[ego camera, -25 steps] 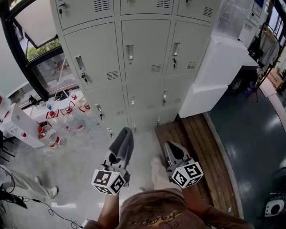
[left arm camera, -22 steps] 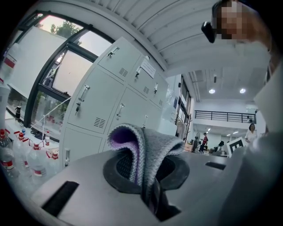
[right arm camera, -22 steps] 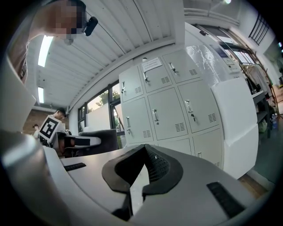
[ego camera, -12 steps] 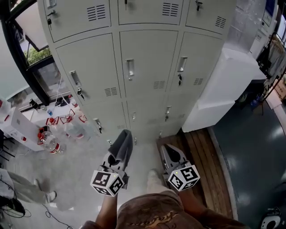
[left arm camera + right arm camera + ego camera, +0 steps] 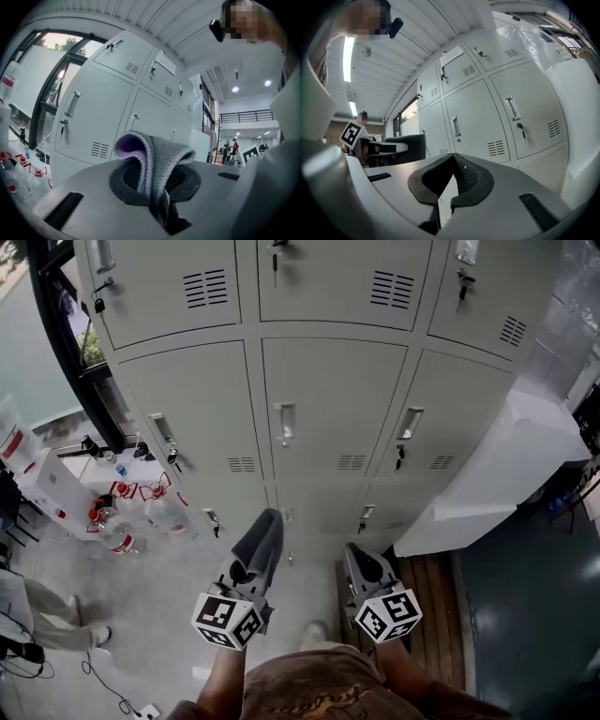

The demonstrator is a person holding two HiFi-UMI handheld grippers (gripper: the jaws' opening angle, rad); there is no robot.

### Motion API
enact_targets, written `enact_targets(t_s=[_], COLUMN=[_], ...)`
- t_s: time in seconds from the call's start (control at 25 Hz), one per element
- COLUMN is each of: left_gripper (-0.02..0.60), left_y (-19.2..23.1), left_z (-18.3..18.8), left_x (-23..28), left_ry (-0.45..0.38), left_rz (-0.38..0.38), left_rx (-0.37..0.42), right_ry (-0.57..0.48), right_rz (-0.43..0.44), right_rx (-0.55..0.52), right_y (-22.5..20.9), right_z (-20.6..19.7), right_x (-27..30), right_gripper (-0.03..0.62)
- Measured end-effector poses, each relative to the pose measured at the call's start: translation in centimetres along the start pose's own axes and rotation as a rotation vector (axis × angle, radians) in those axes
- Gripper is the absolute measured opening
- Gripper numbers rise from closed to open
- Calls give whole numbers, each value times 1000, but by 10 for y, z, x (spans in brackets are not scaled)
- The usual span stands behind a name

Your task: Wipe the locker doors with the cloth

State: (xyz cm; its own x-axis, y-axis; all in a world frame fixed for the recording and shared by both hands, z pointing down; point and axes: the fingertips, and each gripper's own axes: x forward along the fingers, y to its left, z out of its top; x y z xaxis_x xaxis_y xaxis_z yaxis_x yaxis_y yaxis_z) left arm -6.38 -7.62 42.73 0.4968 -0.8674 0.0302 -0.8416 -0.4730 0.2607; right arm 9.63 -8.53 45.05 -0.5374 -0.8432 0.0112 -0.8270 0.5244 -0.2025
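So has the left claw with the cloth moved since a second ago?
Yes. Against the lockers, the left claw and its cloth have risen from their base to a lower door.

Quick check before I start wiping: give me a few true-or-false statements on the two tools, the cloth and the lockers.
1. The left tool is shut on the grey cloth. True.
2. The cloth is pressed against a locker door. False: it is held in the air, short of the doors.
3. The right tool holds a spray bottle. False: its jaws are together with nothing between them.
4. A key hangs in the lock of one door. True.
5. One door stands wide open. False: every door in view is shut.
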Motion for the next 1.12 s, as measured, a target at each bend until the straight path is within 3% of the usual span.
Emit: enact_targets(t_s=[0.24, 0.56, 0.76, 1.12], left_gripper=[35, 35, 35, 35], left_y=[1, 12, 16, 13], left_z=[6, 28, 59, 133], left_x=[28, 42, 51, 74], left_ry=[-14, -12, -28, -132], left_rz=[43, 41, 4, -51], left_rx=[16, 114, 225, 454], right_ry=[28, 34, 18, 8], right_rz=[48, 48, 31, -16], right_rx=[-9, -21, -23, -32], right_y=[-23, -24, -16, -12], right_z=[6, 13, 21, 18], right_x=[26, 52, 62, 66], right_gripper=[-3, -3, -3, -3])
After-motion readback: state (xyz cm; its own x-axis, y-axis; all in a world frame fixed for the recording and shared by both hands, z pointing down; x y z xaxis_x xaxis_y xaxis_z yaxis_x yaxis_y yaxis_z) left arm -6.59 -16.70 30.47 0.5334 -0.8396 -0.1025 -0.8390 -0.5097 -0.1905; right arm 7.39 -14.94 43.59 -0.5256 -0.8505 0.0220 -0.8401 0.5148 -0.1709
